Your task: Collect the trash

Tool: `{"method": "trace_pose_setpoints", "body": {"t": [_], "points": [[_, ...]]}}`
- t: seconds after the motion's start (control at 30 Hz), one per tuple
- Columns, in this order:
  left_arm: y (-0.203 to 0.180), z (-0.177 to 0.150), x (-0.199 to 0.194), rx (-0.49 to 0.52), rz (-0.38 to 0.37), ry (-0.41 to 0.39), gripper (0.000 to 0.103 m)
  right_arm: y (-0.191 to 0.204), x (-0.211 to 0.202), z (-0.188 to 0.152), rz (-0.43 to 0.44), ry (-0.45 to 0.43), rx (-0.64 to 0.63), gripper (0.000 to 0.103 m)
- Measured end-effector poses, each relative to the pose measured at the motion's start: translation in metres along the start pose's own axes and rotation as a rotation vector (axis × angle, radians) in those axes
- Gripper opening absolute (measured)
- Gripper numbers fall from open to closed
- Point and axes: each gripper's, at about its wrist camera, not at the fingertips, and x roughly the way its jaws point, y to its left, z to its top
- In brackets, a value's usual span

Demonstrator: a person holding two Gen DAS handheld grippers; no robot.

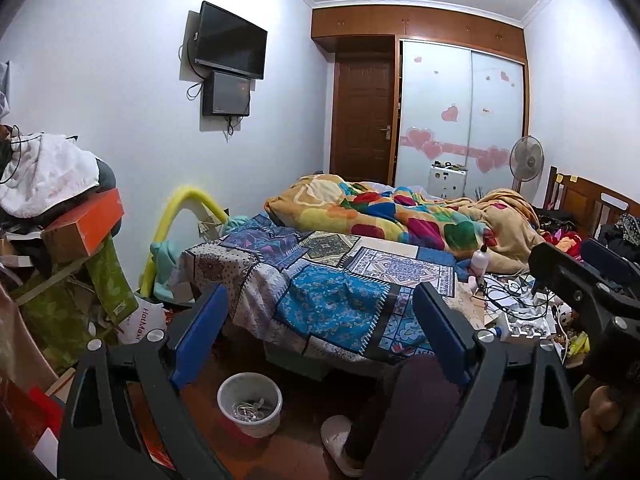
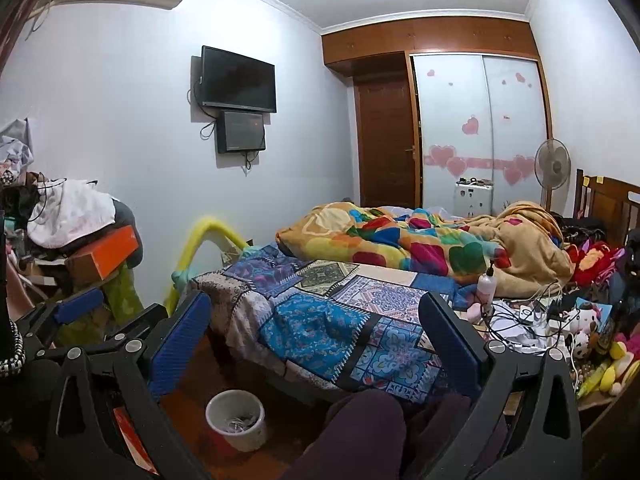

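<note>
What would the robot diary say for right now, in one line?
left gripper: open, empty | right gripper: open, empty | round white plastic bin: on floor by bed, some scraps inside

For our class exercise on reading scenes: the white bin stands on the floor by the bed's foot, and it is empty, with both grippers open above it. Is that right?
Not quite: the bin is not empty. The left wrist view shows pale scraps lying in its bottom. The rest holds: it stands on the floor by the foot of the bed, and the left gripper and right gripper are both open above it.
</note>
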Motion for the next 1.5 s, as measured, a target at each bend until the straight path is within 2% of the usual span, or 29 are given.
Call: {"method": "trace_pose_setpoints", "body": {"t": [1.03,1.5], "points": [[-0.0011,-0.0009,0.0009,-0.005,-0.011,0.002,0.096,-0.0003,-0.0007,0.0023,-0.004,0.011,0.008,0.103],[-0.0045,-0.0003,-0.0001,-0.039,-0.007,0.003,0.096,0.003,0.0013,0.004,0.011,0.01,-0.01,0.103]]}}
